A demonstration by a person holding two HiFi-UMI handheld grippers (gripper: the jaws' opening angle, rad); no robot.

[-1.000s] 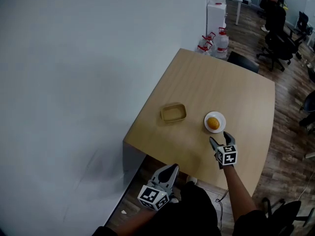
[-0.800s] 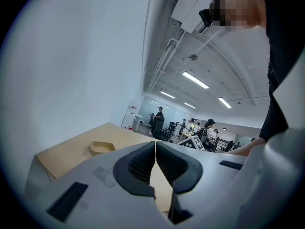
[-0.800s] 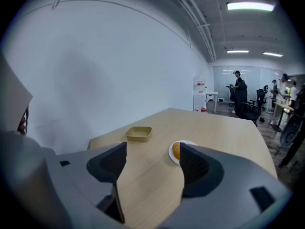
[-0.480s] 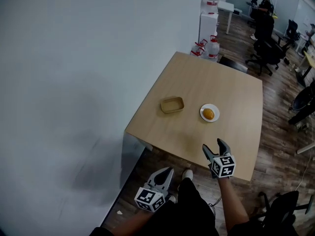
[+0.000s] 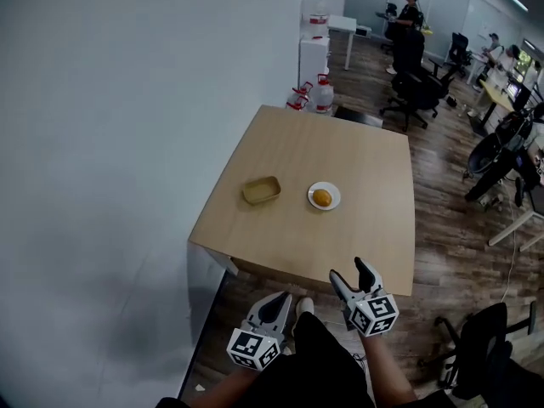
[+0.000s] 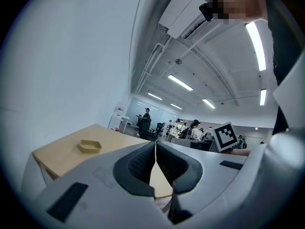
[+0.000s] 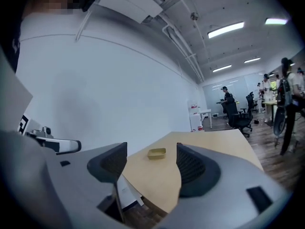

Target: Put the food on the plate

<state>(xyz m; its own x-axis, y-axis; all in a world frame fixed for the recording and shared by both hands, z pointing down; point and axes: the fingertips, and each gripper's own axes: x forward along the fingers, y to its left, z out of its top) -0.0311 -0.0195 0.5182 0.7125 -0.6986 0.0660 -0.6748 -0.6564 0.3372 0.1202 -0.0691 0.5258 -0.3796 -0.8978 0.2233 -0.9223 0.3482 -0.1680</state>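
Wall, plain white (image 5: 127,143), fills the left side of the head view. My left gripper (image 5: 280,297) is low by my body, off the near edge of the light wooden table (image 5: 357,155), jaws pressed together with nothing between them; the left gripper view shows its dark pads (image 6: 143,163) meeting at the tips. On the table, toward the left, sits a shallow tan rectangular tray (image 5: 261,190), also seen in the left gripper view (image 6: 90,146) and between the spread jaws in the right gripper view (image 7: 157,153), far beyond them. Just right of the tray, apart from it, is a small round white plate (image 5: 312,196) with the round orange-yellow food piece (image 5: 322,197) resting on it. My right gripper (image 5: 348,270) is at the table's near edge, well apart from the plate, jaws wide and empty. Clear water jugs with red caps (image 5: 320,96) stand on the floor behind the far corner. Dark wood-plank floor (image 5: 459,253) and black office chairs (image 5: 412,92) are at right.
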